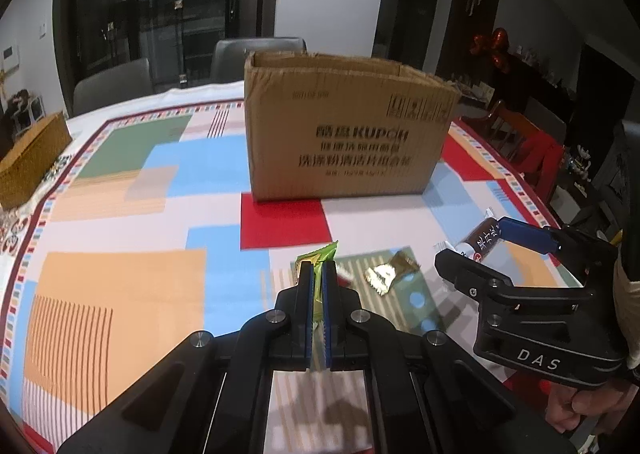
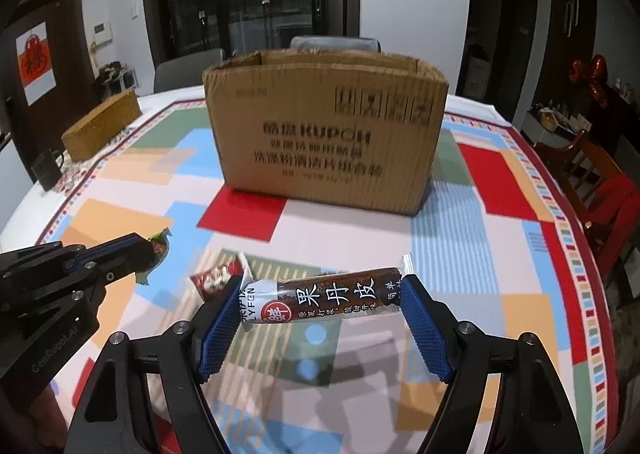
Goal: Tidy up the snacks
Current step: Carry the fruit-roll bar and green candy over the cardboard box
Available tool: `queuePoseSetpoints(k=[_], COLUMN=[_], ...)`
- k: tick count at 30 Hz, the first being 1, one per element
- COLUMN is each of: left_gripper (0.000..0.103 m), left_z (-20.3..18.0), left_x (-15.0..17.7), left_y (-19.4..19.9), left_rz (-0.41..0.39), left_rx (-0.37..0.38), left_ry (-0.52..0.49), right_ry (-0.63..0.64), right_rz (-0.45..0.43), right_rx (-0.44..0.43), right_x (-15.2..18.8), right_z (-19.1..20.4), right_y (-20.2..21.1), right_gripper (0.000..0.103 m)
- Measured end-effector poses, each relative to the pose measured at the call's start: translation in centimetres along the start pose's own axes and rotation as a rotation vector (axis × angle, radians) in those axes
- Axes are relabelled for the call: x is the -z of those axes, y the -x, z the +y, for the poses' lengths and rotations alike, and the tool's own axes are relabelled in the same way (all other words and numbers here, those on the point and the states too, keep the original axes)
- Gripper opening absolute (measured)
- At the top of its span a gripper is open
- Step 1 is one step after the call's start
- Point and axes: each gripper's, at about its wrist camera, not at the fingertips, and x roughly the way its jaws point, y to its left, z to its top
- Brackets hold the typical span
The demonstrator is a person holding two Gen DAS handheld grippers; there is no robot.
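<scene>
The open cardboard box [image 2: 326, 137] printed "KUPOH" stands mid-table, contents hidden; nearer, the right gripper [image 2: 320, 308] pinches a brown "LYFEN" snack bar [image 2: 326, 296] endwise; the left gripper [image 1: 318, 296] clamps a green packet [image 1: 318, 260]; a crumpled, perhaps gold, wrapper [image 1: 390, 272] lies between.

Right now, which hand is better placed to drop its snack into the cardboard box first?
Right, by a little. The right gripper holds the long brown snack bar squarely facing the cardboard box. The left gripper, clamping the green packet, sits left of it.
</scene>
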Motion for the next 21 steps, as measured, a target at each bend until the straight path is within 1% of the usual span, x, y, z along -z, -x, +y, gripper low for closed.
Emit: queuePoseSetpoints(k=[21], left_gripper=[0.005], left_z=[-0.7], left_x=[-7.0], left_y=[2.2], left_rz=[-0.104], left_rx=[-0.010], left_ry=[-0.023], right_ry=[-0.017], right_rz=[-0.104], right_rx=[0.010], right_x=[-5.9], right_z=[-1.6], right_y=[2.9], right_gripper=[0.078])
